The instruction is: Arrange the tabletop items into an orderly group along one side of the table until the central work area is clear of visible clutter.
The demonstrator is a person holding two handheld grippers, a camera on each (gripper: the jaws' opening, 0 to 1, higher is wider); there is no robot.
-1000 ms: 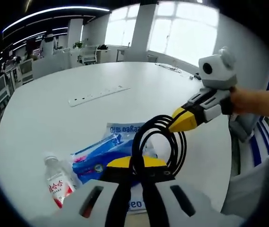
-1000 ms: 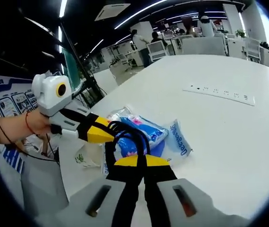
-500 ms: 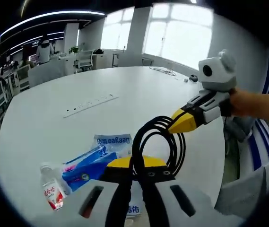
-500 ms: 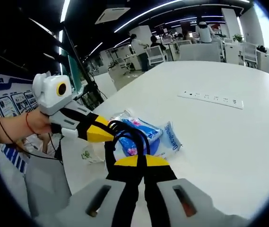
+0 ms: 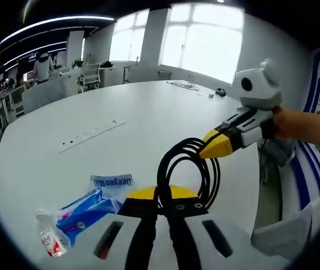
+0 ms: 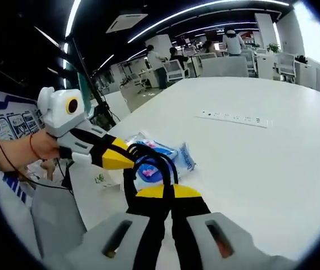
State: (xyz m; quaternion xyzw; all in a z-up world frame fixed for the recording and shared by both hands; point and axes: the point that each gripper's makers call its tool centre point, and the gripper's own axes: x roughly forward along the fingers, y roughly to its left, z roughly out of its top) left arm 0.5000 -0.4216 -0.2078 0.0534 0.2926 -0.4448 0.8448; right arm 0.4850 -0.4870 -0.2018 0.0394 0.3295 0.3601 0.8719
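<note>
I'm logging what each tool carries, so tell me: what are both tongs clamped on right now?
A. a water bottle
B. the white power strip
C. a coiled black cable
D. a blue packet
C: in the left gripper view the coiled black cable is pinched by the left tongs at its bottom and by the right tongs near its top, lifted above the table.

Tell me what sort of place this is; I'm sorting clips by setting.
Most likely an open-plan office: a large white meeting table with a built-in power strip, rows of desks and chairs behind, and ceiling strip lights.
</note>
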